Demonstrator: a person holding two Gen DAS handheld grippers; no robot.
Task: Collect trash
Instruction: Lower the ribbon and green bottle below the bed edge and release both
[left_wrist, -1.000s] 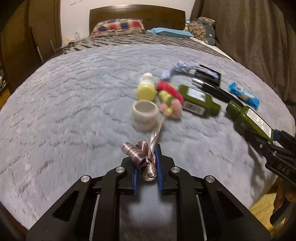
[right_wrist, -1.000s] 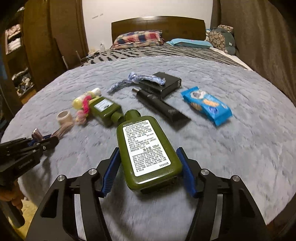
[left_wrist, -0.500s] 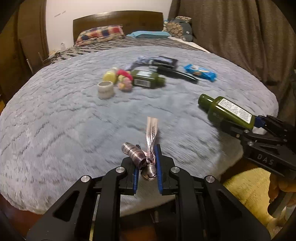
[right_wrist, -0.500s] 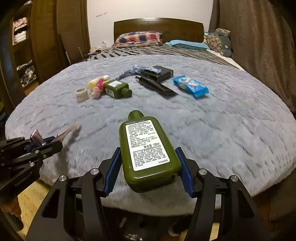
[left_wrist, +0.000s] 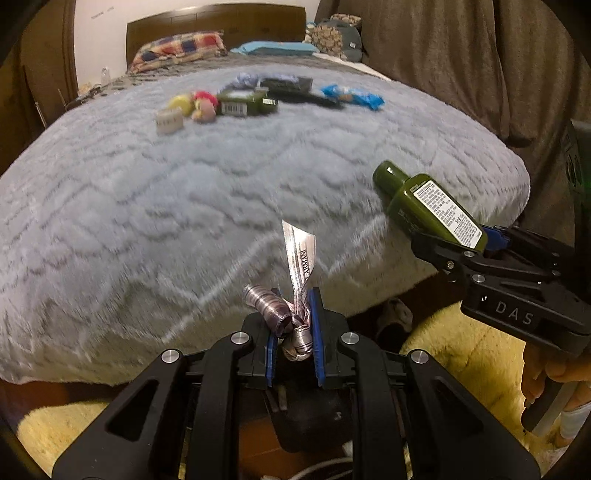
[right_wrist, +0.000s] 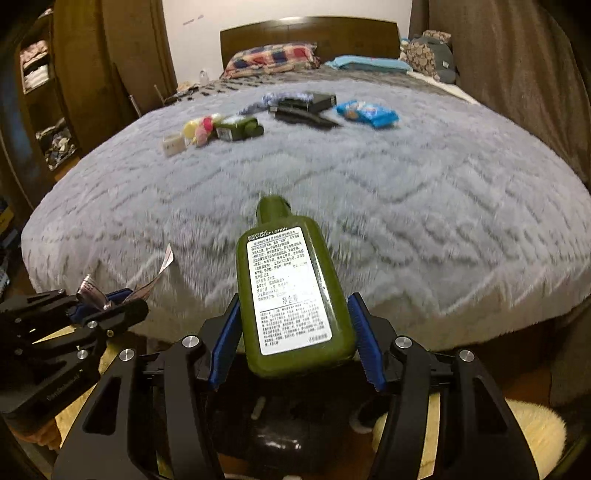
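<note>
While its blue-padded fingers (left_wrist: 316, 325) pinch together at the bottom centre of the left wrist view, the left gripper (left_wrist: 293, 332) clamps a curled metallic ribbon (left_wrist: 291, 295), one flat printed tail of it standing up above the pads. At the lower middle of the right wrist view, the right gripper (right_wrist: 295, 332) clasps a green lotion bottle (right_wrist: 291, 288) by its base, white label facing up and cap pointing toward the top of the frame; the same bottle (left_wrist: 428, 203) shows at the right of the left wrist view, held off the edge of the bed. Both grippers hang past the near edge of the grey fluffy blanket (right_wrist: 369, 192), above a yellow rug (left_wrist: 461, 354). Toward the upper middle of the blanket lie a second green bottle (right_wrist: 238, 129), a small white roll (right_wrist: 173, 144), a yellow and pink cluster (right_wrist: 197, 129), a black box (right_wrist: 314, 101) and a blue snack packet (right_wrist: 367, 112). A plaid pillow (right_wrist: 269, 57) sits at the top by the wooden headboard (right_wrist: 310, 33).
</note>
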